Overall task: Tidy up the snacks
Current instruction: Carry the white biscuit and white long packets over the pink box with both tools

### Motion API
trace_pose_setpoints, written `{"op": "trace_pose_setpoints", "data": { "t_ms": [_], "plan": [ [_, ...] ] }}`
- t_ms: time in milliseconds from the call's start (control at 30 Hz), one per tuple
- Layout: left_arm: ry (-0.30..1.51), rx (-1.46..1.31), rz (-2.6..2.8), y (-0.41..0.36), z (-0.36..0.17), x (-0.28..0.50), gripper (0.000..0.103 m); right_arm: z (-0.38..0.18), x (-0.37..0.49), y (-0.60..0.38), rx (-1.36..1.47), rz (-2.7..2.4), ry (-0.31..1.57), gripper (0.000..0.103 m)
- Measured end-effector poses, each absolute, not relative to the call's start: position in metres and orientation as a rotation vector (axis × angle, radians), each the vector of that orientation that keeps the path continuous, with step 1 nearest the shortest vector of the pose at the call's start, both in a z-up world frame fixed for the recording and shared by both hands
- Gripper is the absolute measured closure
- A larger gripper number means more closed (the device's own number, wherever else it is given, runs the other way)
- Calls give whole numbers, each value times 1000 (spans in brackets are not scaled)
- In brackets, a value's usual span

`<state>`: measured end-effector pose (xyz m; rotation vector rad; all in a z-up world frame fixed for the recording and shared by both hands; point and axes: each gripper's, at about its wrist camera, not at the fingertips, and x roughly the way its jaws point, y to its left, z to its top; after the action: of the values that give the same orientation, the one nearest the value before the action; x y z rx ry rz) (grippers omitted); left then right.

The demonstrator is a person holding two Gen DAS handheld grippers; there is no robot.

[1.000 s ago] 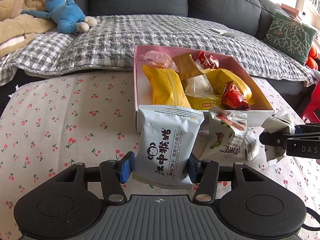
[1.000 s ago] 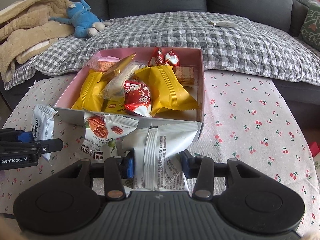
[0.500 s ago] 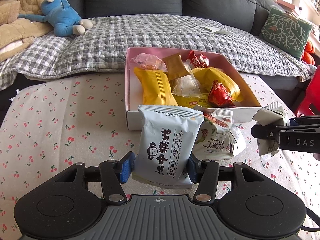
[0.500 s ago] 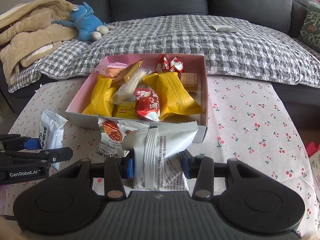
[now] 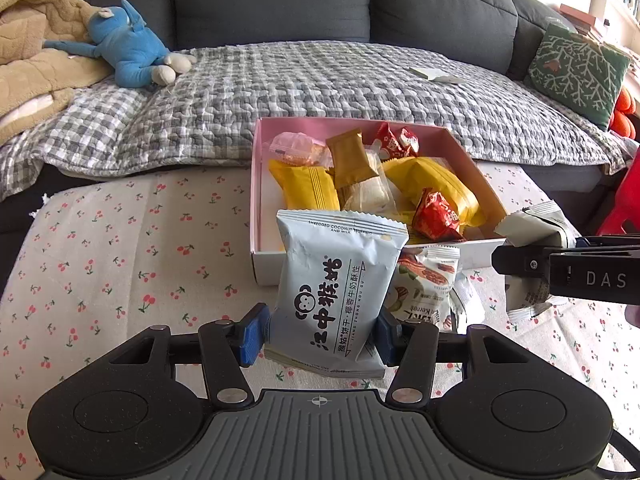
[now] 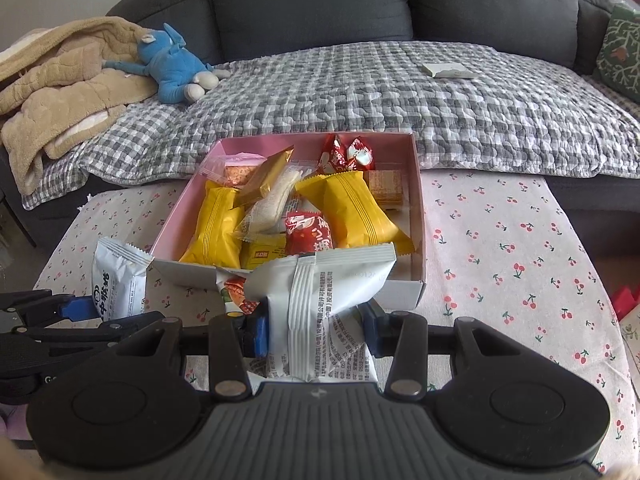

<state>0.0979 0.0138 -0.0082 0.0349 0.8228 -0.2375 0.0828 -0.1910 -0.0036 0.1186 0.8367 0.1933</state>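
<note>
your left wrist view looks down from close on the left, your right from the right; both face the sofa (image 5: 280, 4) and share the pink box (image 5: 255, 184) (image 6: 418, 216).

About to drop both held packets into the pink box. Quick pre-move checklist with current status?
1. Left gripper shut on the pale blue packet: ok.
2. Right gripper shut on the white packet, seam side up: ok.
3. Pink box upright on the cherry-print cloth, open top: ok.
4. Free room inside the box: not ok, it is crowded with yellow packets and red sweets; bare floor only near the right wall.
5. Packets clear of the box's near wall: cannot tell.
6. Nut packet left on the cloth in front of the box: not ok, still to pick.
</note>
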Motion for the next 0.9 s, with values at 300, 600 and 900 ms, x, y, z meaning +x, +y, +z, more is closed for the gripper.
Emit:
{"op": "trace_pose_setpoints", "data": {
  "t_ms": [300, 600, 900],
  "plan": [
    [788, -6, -205, 14, 6, 118, 51, 3, 100, -199, 218, 182, 833, 63],
    [781, -25, -263, -8, 9, 158, 51, 4, 134, -213, 208, 152, 810, 63],
    [801, 15, -324, -48, 6, 195, 51, -2, 180, -225, 197, 118, 816, 62]
  ]
}}
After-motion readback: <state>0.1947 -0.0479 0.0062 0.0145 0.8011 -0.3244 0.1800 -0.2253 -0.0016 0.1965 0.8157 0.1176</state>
